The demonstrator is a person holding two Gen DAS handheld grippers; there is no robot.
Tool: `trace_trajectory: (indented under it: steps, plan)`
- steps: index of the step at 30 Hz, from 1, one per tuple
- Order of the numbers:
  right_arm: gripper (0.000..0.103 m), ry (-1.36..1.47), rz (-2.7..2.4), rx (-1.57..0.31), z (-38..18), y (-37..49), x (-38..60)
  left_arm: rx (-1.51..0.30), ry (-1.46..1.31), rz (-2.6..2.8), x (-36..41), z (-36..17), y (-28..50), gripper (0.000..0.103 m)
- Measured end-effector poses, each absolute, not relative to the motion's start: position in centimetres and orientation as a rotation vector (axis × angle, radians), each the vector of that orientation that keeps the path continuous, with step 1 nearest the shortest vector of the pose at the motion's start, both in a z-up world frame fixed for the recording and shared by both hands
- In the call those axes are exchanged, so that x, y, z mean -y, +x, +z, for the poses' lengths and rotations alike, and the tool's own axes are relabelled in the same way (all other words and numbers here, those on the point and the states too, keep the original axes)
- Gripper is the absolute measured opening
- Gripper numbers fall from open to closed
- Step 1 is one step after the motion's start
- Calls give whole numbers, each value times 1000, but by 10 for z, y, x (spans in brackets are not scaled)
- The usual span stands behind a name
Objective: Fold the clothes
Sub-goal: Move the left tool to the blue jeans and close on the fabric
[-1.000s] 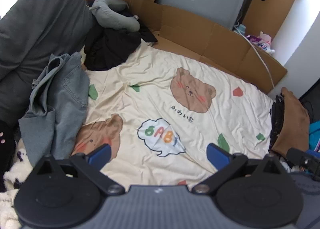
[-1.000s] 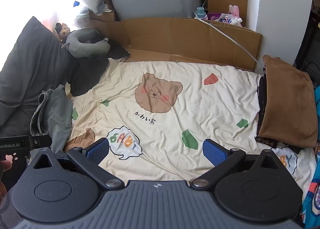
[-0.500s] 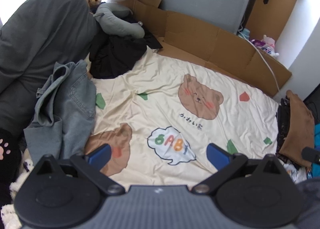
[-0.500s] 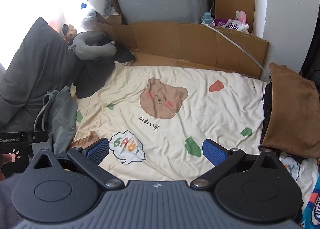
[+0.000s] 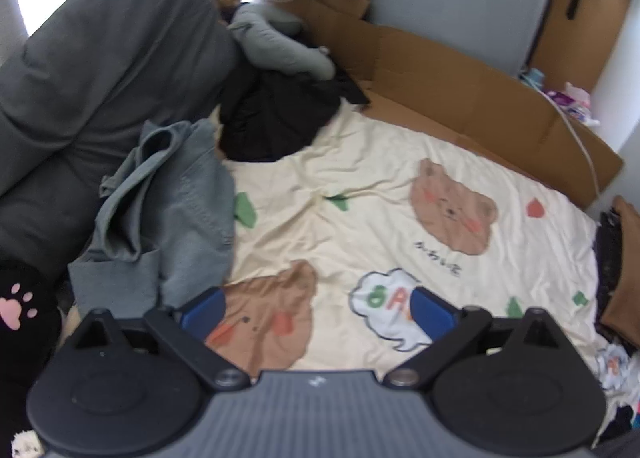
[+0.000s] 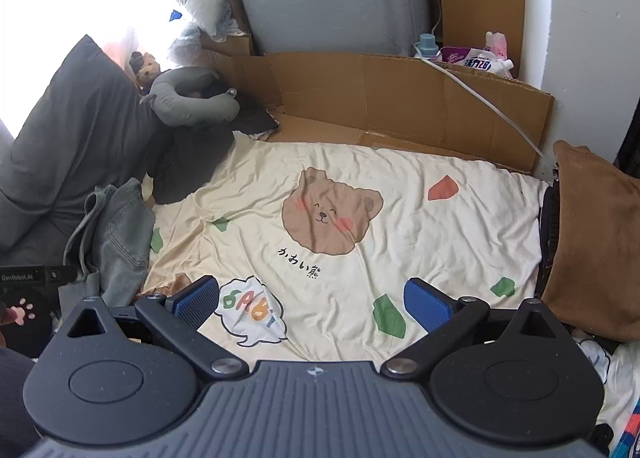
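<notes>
Both grippers, left gripper point(image 5: 316, 310) and right gripper point(image 6: 312, 300), gape wide, holding nothing; jeans point(image 5: 168, 214) (crumpled) lie at the bed sheet's point(image 5: 380, 194) left edge.

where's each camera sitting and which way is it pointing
Left wrist: on the left gripper, open, aimed across the bear-print sheet toward the denim garment; no hand shows.
Right wrist: on the right gripper, open, facing the sheet's middle and cardboard; a paw-print sleeve shows at left.
Shared: sheet, denim, cardboard, brown cushion.
</notes>
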State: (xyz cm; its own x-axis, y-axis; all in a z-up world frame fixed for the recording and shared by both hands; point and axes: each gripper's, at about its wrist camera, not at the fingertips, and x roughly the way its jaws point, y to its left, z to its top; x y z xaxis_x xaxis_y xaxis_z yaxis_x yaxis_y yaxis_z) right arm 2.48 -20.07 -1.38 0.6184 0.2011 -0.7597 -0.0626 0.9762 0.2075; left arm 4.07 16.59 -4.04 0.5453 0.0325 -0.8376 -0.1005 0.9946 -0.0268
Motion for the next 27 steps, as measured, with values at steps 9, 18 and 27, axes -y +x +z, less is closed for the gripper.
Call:
trace_trajectory:
  steps: [9,18,27]
  plan:
    - [97,175,216,-895,-41,34,195,-965,-85,205,-232,-76,37,97]
    - [88,182,229,-946,-69,43,190,-998,-92,362,-300,-119,31,93]
    - [88,205,199,-999,-90,54,187,-1095,-111,442,-349,-177,42,94]
